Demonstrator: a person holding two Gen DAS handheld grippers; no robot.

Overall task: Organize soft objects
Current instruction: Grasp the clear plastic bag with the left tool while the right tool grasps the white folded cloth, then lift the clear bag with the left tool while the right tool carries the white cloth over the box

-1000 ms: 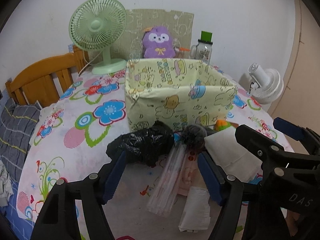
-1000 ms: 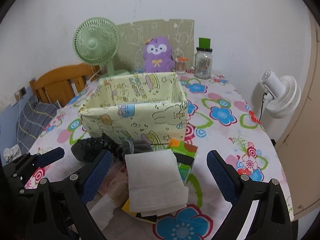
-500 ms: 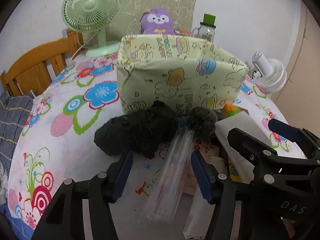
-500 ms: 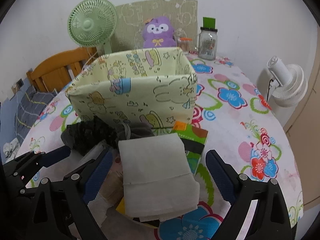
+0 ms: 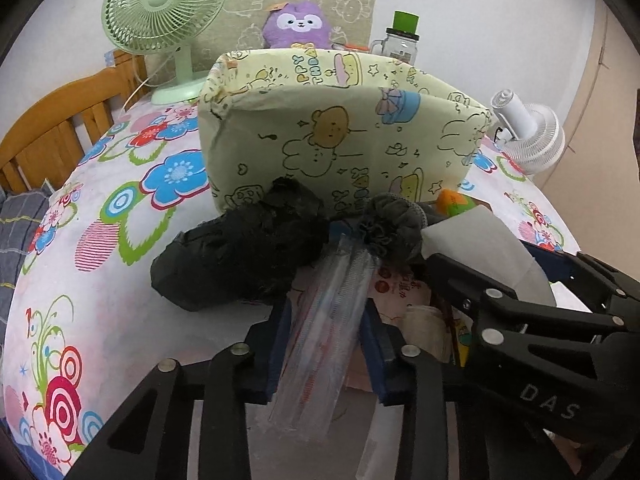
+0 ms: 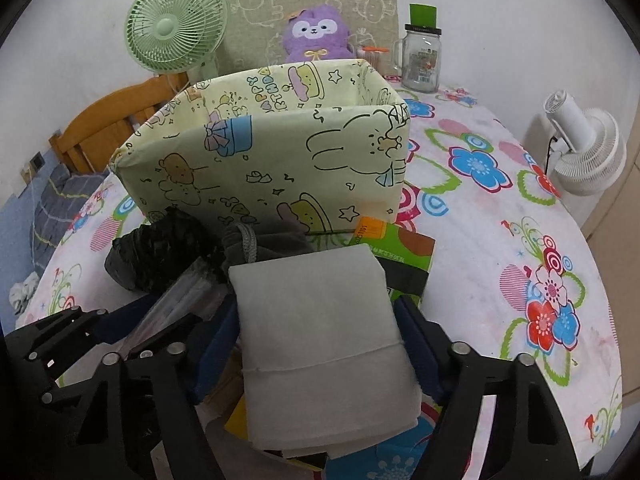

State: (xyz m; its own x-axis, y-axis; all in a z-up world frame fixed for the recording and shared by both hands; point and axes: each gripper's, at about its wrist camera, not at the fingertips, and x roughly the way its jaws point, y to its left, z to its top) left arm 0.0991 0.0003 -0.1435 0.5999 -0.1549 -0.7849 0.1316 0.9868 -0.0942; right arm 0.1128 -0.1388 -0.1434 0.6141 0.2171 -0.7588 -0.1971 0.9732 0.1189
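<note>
A pale yellow cartoon-print storage box (image 5: 340, 128) (image 6: 280, 156) stands mid-table. Before it lie a crumpled black plastic bag (image 5: 240, 256) (image 6: 156, 252), a grey cloth pouch (image 5: 392, 224) (image 6: 272, 240), a clear plastic sleeve pack (image 5: 328, 336) (image 6: 176, 304) and a folded white cloth stack (image 6: 324, 340) (image 5: 484, 248). My left gripper (image 5: 326, 348) is shut on the clear plastic pack. My right gripper (image 6: 316, 344) has its blue pads closed against both sides of the white cloth stack.
A green fan (image 5: 164, 12), a purple plush toy (image 5: 298, 24) and a glass jar (image 6: 422, 60) stand at the back. A green box (image 6: 400, 252) lies under the white stack. A white fan (image 6: 584, 152) is off the table's right edge, a wooden chair (image 5: 52, 128) on the left.
Both grippers moved forward and down toward the pile. The left jaws closed onto the clear plastic pack; the right jaws closed around the white cloth stack.
</note>
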